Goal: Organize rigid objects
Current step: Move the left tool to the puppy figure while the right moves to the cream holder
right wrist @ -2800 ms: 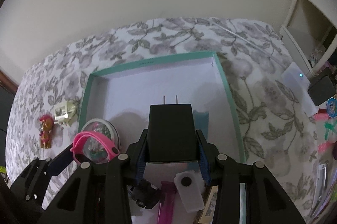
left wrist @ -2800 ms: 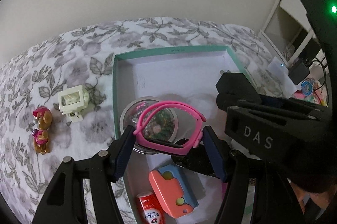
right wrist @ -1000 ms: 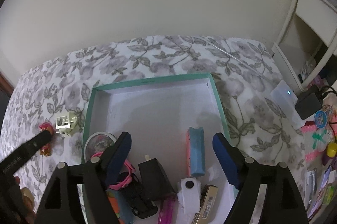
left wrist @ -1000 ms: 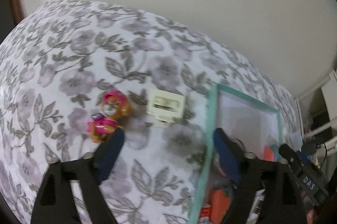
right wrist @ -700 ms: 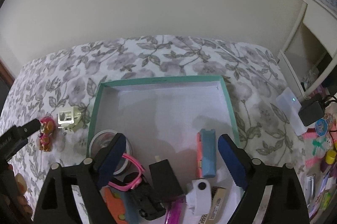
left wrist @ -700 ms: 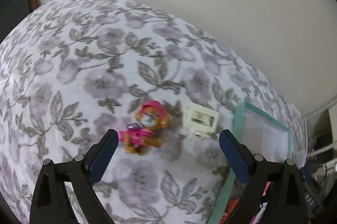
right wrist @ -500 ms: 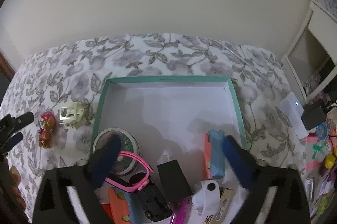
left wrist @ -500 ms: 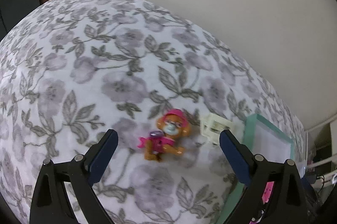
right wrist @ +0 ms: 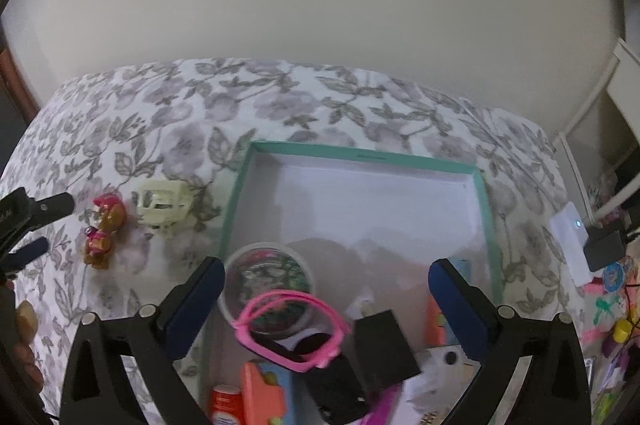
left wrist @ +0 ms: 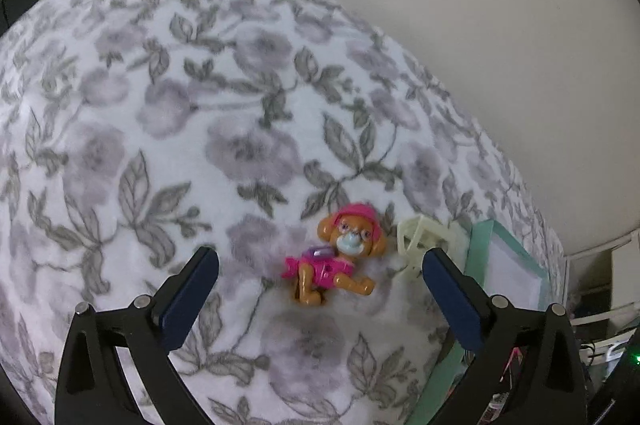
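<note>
A brown toy dog in pink point(left wrist: 338, 257) lies on the floral bedspread, and it also shows in the right wrist view point(right wrist: 105, 229). A cream plastic toy frame point(left wrist: 424, 239) lies beside it, next to the teal-rimmed box point(left wrist: 478, 245). My left gripper point(left wrist: 320, 289) is open and empty, its fingers either side of the dog and just short of it. My right gripper point(right wrist: 326, 305) is open and empty above the box point(right wrist: 362, 155), which holds a pink watch point(right wrist: 292, 329), a black charger point(right wrist: 382, 349), a round tin point(right wrist: 266, 281) and other items.
The cream frame point(right wrist: 164, 205) sits left of the box. A white device point(right wrist: 570, 249) and black plug point(right wrist: 606, 251) lie right of the box, with small colourful clutter beyond. A wall runs behind the bed.
Both grippers have let go of the pink watch and the charger in the box and opened. My left gripper swung left to the toy dog. My right gripper drew back.
</note>
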{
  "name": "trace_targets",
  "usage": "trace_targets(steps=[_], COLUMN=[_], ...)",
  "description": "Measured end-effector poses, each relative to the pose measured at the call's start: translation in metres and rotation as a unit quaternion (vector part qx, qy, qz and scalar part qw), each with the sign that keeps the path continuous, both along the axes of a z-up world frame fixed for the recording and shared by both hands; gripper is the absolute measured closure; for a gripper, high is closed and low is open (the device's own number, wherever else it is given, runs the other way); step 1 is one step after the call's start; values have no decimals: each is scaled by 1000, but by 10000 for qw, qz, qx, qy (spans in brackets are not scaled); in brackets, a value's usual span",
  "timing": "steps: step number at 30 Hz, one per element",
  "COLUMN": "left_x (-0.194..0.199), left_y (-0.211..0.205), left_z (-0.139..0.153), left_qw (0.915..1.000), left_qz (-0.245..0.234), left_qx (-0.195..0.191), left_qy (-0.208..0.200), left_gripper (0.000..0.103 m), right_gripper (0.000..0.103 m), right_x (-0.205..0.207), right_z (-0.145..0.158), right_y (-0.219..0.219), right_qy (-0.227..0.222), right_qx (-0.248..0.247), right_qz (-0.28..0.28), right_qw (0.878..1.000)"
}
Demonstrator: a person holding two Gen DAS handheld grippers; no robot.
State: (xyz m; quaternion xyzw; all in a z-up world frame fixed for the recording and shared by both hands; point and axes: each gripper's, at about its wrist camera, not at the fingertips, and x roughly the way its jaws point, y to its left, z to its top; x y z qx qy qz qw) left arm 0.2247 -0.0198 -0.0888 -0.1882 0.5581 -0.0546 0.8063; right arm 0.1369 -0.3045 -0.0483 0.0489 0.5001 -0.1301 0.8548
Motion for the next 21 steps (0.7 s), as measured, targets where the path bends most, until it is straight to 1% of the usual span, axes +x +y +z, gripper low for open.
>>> trace_targets(steps=[2,5,7,10,13,16,17,19,21], left_x=[1,2,3,7,10,14,14,15,17], left_y=[-1,-5,-7,-12,-18,-27,-29,-33,-38], left_z=[-5,-10,-13,-14,-14,-19,-20,-25,-29], left_qw=[9998,9990,9988,9987,9970,9949,9944,9938,9927], left_qz=[-35,-185,-198,-337,-513,-764,-814,-915,-1029], left_qx=[163,371,415,386,578,648,653,620,628], left_qy=[132,145,143,48,-61,-139,-151,-118,-80], left_gripper=[1,2,2,2,2,3,4,14,16], right_gripper=[0,0,0,0,0,0,0,2,4], right_x=[3,8,12,18,23,30,32,35,41], right_z=[-1,-3,-4,-4,-2,-2,-2,-4,-7], right_y=[7,20,27,38,45,49,48,45,42], right_qy=[-13,-83,-139,-268,-463,-623,-633,-660,-680], right_qx=[30,120,180,341,458,460,439,498,628], right_qz=[95,245,283,351,439,506,459,354,299], right_qw=[9999,9996,9993,9984,9969,9957,9960,9959,9953])
